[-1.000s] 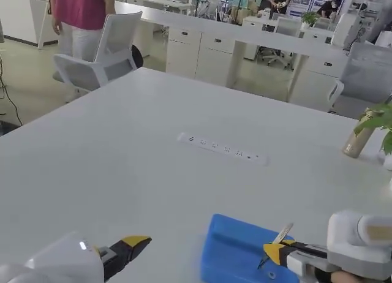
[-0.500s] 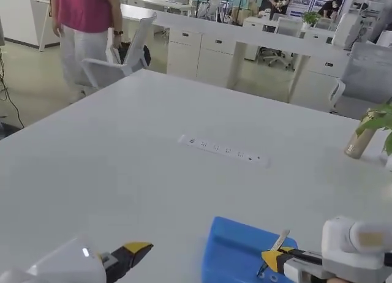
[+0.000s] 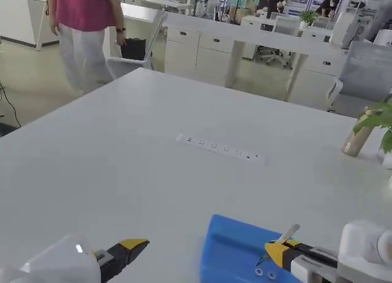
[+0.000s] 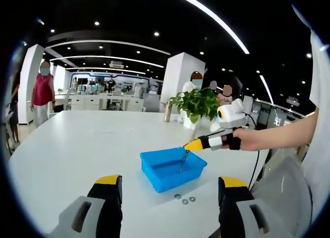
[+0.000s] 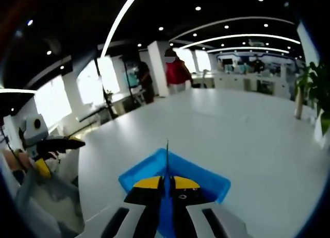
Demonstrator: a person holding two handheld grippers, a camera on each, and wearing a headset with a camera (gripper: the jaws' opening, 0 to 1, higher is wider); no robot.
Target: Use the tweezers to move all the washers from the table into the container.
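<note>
**Loose washers near the desk edge**

The right tool (image 3: 278,252) is clamped on the tweezers (image 3: 286,234). Their tips hang over the blue container (image 4: 154,168), and whether they carry a washer is too small to tell. The left tool (image 4: 170,180) is spread apart and empty, short of the container.

Three washers (image 4: 185,199) lie on the desk (image 3: 153,173) just beside the container's near wall. A washer could well slip from the tips (thin metal, smooth top). A nudge might skid one toward the desk edge, which seems close on that side.

Beyond the container the desk lies open, with a power strip (image 3: 220,149) well past it.
</note>
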